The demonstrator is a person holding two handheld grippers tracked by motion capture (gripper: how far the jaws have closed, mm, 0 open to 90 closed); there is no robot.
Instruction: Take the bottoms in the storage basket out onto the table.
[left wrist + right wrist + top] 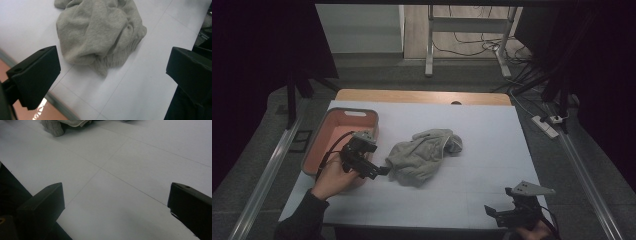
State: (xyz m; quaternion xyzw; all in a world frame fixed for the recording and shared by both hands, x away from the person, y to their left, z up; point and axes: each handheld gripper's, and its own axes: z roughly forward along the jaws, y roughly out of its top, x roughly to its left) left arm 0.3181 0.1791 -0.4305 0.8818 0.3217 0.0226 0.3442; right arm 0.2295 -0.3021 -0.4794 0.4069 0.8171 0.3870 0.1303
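A crumpled grey garment (424, 154) lies in a heap near the middle of the white table top (482, 150). My left gripper (379, 171) hovers at the garment's left edge, open, jaws wide apart with nothing between them. In the left gripper view the grey garment (100, 35) lies just ahead of the jaws. My right gripper (493, 212) stands open near the table's front right corner, far from the cloth. In the right gripper view bare white table (117, 182) lies between the jaws, and a bit of the garment (53, 127) shows at the top left.
A pink-lined bin (339, 137) stands at the table's left, right behind my left hand. A wooden strip (422, 96) runs along the far edge. Metal rails (267, 175) flank the table. Cables and a power strip (546, 125) lie on the floor at the right.
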